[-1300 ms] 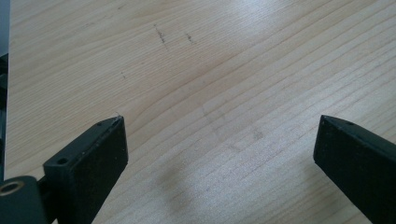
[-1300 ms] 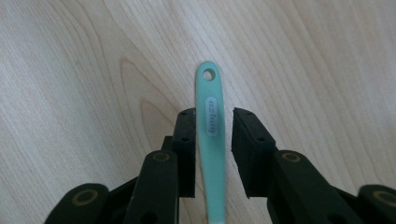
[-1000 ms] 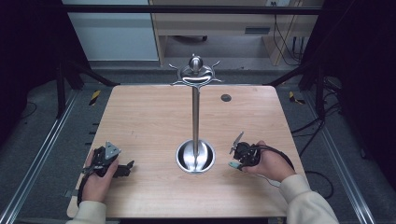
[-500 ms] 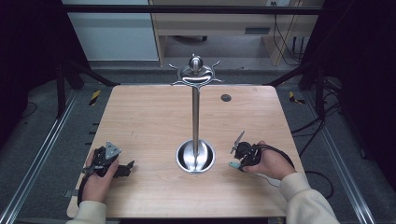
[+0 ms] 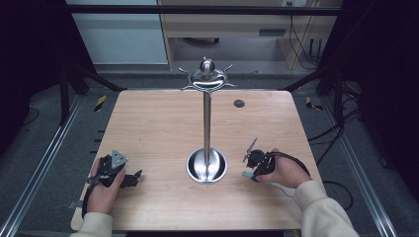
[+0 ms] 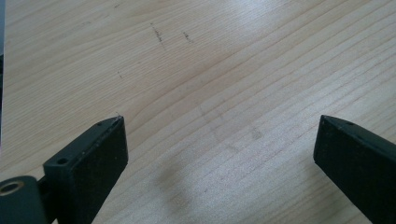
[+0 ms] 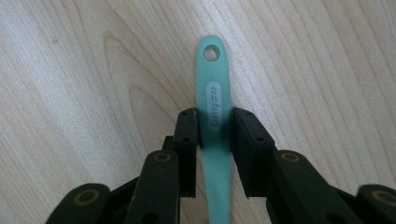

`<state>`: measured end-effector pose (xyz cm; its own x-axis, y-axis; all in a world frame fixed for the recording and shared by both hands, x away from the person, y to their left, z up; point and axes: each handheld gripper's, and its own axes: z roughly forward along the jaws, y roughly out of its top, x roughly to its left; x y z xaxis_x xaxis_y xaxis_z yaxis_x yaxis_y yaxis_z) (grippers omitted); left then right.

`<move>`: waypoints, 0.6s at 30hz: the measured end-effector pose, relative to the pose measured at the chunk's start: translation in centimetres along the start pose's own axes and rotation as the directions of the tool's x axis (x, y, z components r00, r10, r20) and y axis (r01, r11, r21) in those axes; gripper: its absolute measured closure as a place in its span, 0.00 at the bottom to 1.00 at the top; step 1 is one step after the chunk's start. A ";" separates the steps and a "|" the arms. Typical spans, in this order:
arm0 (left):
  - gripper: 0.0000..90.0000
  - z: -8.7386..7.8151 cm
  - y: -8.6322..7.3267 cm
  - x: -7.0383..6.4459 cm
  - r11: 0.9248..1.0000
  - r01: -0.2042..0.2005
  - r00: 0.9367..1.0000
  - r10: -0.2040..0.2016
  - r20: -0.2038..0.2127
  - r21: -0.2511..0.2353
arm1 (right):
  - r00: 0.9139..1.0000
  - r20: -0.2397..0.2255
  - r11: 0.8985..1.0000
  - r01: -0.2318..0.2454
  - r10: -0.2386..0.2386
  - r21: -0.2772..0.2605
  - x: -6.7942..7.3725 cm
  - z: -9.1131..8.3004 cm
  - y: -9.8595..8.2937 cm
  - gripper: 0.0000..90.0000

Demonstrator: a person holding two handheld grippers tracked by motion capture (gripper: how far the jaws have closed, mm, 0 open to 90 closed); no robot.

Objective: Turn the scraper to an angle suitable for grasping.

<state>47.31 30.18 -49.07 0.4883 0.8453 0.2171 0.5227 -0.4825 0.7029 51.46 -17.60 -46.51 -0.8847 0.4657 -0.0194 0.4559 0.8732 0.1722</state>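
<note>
Handle (image 7: 214,105) — between right tool (image 7: 215,126) jaws

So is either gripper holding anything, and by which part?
The right gripper clamps a green handle mid-length, below its hole. The left gripper is open, empty.

The high view looks forward and down from above the person's side, taking in the whole wooden table (image 5: 158,128), with a metal stand (image 5: 207,123) at frame centre. The left gripper view sits very close over bare wood (image 6: 224,84), its jaws at the lower corners. The right gripper view is equally close, looking along jaws clamping a teal handle (image 7: 213,102), probably the teal bit at centre right in the high view.
</note>
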 end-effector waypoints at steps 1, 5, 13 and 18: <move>0.03 0.0 0.0 0.0 1.000 0.000 1.000 0.000 -0.001 0.000 | 1.000 -0.001 1.000 -0.008 0.008 0.002 0.0 0.0 0.0 0.81; 0.03 0.0 0.0 0.0 1.000 0.002 1.000 -0.002 -0.002 -0.002 | 1.000 -0.017 1.000 -0.005 0.005 0.002 -0.2 0.0 0.0 0.81; 0.03 0.0 0.0 0.0 1.000 -0.001 1.000 0.001 -0.001 0.001 | 1.000 -0.024 1.000 -0.005 0.005 0.008 -0.3 0.1 0.1 0.81; 0.03 0.0 0.0 0.0 1.000 0.000 1.000 0.000 -0.001 0.000 | 1.000 -0.003 1.000 0.013 -0.013 0.009 -0.1 0.1 0.1 0.82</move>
<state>47.30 30.20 -49.05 0.4876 0.8454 0.2180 0.5229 -0.4828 0.7025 51.60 -17.53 -46.57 -0.8910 0.4535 -0.0190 0.4448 0.8807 0.1630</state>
